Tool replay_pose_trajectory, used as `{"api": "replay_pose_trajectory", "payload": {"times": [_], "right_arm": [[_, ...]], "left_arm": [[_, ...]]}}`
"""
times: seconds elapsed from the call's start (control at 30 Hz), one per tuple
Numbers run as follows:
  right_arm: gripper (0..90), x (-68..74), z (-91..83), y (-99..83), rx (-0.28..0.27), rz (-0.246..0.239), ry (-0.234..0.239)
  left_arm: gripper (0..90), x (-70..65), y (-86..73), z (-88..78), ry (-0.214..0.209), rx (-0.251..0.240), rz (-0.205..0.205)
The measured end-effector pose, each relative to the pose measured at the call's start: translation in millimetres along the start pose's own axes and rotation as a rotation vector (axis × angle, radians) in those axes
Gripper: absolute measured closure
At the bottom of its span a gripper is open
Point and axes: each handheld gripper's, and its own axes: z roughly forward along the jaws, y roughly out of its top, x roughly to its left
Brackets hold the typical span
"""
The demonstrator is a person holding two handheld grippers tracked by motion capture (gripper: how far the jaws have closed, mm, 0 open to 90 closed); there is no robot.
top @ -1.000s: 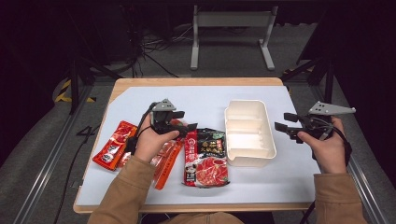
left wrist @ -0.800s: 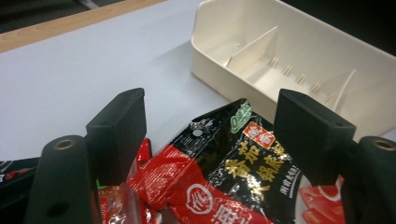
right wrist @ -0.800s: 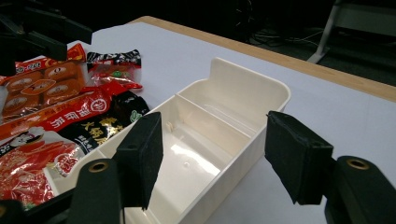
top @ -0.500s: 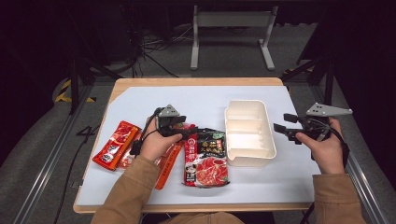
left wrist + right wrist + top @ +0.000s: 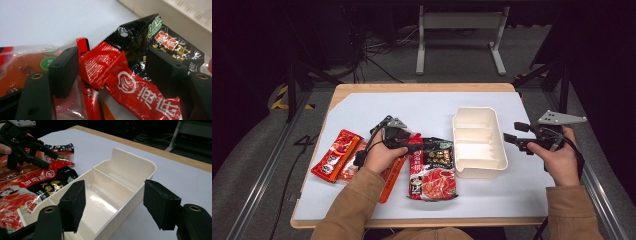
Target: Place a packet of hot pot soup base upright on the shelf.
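My left gripper (image 5: 413, 147) is low over a pile of sauce packets and stands open. In the left gripper view its jaws (image 5: 115, 72) straddle the creased end of a red packet (image 5: 105, 63) without pressing on it. A black-and-red packet (image 5: 152, 37) lies just beyond. The same large packet (image 5: 432, 167) sits left of a white divided tray (image 5: 484, 170). My right gripper (image 5: 511, 138) hovers at the tray's right side, pointing at it. Its jaws (image 5: 115, 205) have just been opening and hold nothing; the tray (image 5: 132, 165) lies beyond them.
More red and orange packets (image 5: 334, 155) lie left of my left hand on the white sheet (image 5: 422, 107) that covers the wooden table. The tray's compartments look bare. Dark floor, cables and a metal stand surround the table.
My left gripper has sunk towards the packets and shifted slightly right. The right hand has stayed where it was.
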Motion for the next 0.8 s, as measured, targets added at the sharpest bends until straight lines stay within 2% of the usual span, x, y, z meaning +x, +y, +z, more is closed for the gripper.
{"api": "replay_pose_trajectory", "payload": {"times": [0.27, 0.4, 0.43, 0.5, 0.67, 0.8], "right_arm": [[34.9, 0.8, 1.4, 0.0, 0.004, -0.004, 0.005], [34.9, 1.8, 2.2, 0.3, 0.01, -0.008, 0.009], [34.9, 2.3, 2.7, 0.5, 0.013, -0.011, 0.007], [34.9, 3.1, 3.6, 0.7, 0.014, -0.012, 0.012], [34.9, 3.0, 3.6, 1.1, 0.013, -0.013, 0.013], [34.9, 3.4, 4.1, 1.2, 0.012, -0.01, 0.017]], "left_arm": [[29.2, 1.4, -3.1, 2.2, -0.001, 0.032, -0.001], [32.6, 1.7, -4.2, 2.1, -0.028, 0.048, -0.009], [34.5, 1.0, -4.9, 2.5, -0.042, 0.055, -0.009], [39.9, -0.7, -6.0, 4.5, -0.064, 0.101, -0.011], [50.0, -1.5, -6.1, 9.4, -0.054, 0.146, -0.004], [54.5, 0.3, -6.2, 11.3, -0.062, 0.152, -0.042]]}}
